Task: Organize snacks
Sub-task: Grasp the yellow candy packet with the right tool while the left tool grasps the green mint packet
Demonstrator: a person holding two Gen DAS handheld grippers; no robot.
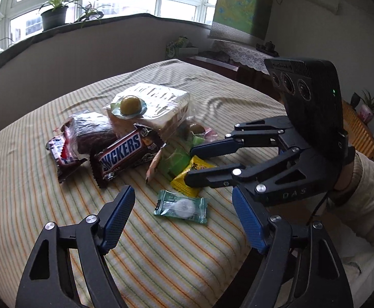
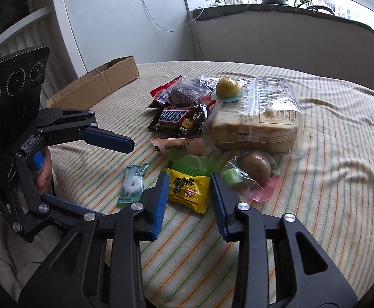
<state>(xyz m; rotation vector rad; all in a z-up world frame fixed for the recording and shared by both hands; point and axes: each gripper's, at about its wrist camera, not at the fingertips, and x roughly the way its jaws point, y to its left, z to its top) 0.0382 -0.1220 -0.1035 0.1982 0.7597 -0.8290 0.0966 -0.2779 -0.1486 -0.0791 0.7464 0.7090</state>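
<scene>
Snacks lie piled on a striped bedspread (image 1: pixel 174 251). My right gripper (image 2: pixel 190 175) is low over a yellow packet (image 2: pixel 189 187), which sits between its blue pads (image 2: pixel 161 200); I see no squeeze on it. In the left wrist view the right gripper (image 1: pixel 190 164) reaches in from the right over the same yellow packet (image 1: pixel 187 188). My left gripper (image 1: pixel 182 190) stands open, and a green mint packet (image 1: pixel 181 206) lies on the cloth just beyond its fingertips. Behind are a Snickers bar (image 1: pixel 121 151), a bagged bread loaf (image 1: pixel 158 105) and a jelly cup (image 1: pixel 129 105).
An open cardboard box (image 2: pixel 102 82) sits at the bed's far left edge. A wrapped brownie (image 1: pixel 92 131), a pink sachet (image 2: pixel 179 147), a green packet (image 1: pixel 176 161) and a brown jelly cup (image 2: pixel 255 165) crowd the pile. A sleeve (image 1: pixel 366 192) shows at right.
</scene>
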